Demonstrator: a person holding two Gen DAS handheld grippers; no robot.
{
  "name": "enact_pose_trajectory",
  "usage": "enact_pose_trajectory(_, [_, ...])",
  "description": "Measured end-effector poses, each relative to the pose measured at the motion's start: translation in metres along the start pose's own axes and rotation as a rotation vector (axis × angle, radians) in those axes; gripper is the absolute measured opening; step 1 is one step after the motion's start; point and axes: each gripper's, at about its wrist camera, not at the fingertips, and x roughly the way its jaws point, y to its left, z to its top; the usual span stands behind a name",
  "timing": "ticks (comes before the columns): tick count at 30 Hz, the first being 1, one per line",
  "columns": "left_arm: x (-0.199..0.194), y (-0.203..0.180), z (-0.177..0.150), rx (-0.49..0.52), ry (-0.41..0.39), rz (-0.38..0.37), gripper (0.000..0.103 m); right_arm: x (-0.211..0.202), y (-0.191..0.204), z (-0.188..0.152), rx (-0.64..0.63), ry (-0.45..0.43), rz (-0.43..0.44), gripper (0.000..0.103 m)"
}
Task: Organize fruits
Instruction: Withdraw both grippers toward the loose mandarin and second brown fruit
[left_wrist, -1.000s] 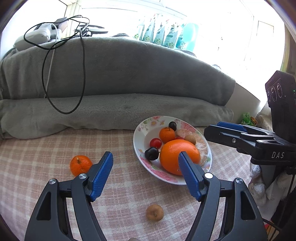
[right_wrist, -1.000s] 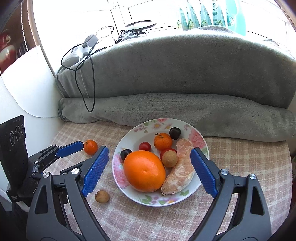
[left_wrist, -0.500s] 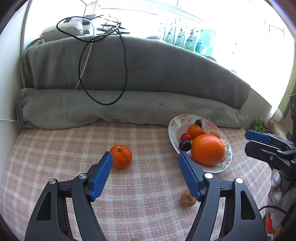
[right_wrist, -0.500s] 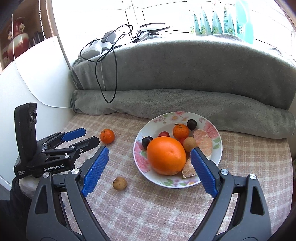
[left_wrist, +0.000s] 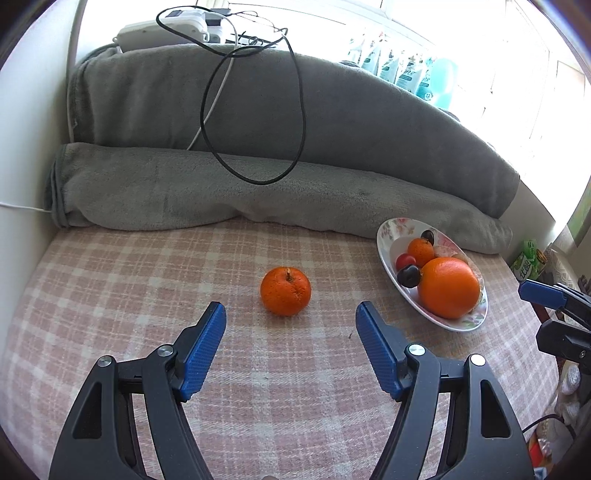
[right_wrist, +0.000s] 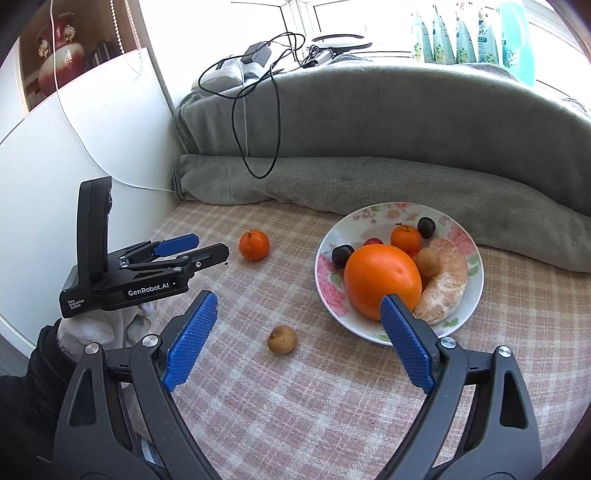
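A loose mandarin (left_wrist: 285, 291) lies on the checked cloth, just beyond and centred between the fingers of my left gripper (left_wrist: 290, 314), which is open and empty. In the right wrist view the same mandarin (right_wrist: 254, 244) sits just past the left gripper (right_wrist: 208, 245). My right gripper (right_wrist: 298, 301) is also open and empty. A small brown fruit (right_wrist: 282, 339) lies on the cloth between its fingers, untouched. The flowered plate (right_wrist: 325, 288) holds a big orange (right_wrist: 382, 280), a small mandarin (right_wrist: 406, 238), peeled citrus segments (right_wrist: 443, 284), dark plums and a brown fruit.
A rolled grey blanket (left_wrist: 258, 184) borders the far side of the table, with a black cable (left_wrist: 255, 110) looping over it. A white wall (right_wrist: 74, 166) closes the left side. A gloved hand (right_wrist: 92, 328) holds the left gripper. Bottles (right_wrist: 461, 33) stand on the sill.
Both views have swung left. The loose mandarin has come from the left into the gap of the left gripper; the plate has slid rightwards. The brown fruit now lies between the right fingers.
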Motion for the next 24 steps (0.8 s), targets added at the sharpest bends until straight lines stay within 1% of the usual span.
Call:
enact_pose_trajectory(8, [-0.001,0.005,0.001,-0.027,0.01,-0.041,0.073,-0.009,0.017,-0.006,-0.018,0.025,-0.006,0.092])
enact_pose_trajectory(11, [-0.004,0.007,0.001,-0.034,0.011,-0.051,0.073,-0.014,0.024,-0.009,-0.025,0.02,-0.025,0.091])
enact_pose_trajectory(13, [-0.007,0.008,0.001,-0.039,0.005,-0.055,0.073,-0.018,0.028,-0.01,-0.033,0.021,-0.03,0.086])
enact_pose_trajectory(17, [-0.013,0.008,0.002,-0.044,-0.005,-0.064,0.072,-0.027,0.031,-0.012,-0.039,0.015,-0.042,0.083])
enact_pose_trajectory(19, [-0.015,0.007,0.001,-0.033,-0.009,-0.061,0.072,-0.031,0.033,-0.014,-0.038,0.014,-0.034,0.079])
enact_pose_trajectory(22, [-0.017,0.006,-0.001,-0.023,-0.005,-0.05,0.072,-0.032,0.034,-0.016,-0.038,0.013,-0.026,0.076])
enact_pose_trajectory(23, [-0.017,0.005,-0.001,-0.018,-0.005,-0.047,0.072,-0.03,0.034,-0.016,-0.034,0.02,-0.013,0.074])
enact_pose_trajectory(24, [-0.016,0.005,-0.001,-0.014,-0.005,-0.04,0.071,-0.025,0.033,-0.018,-0.027,0.033,0.001,0.067])
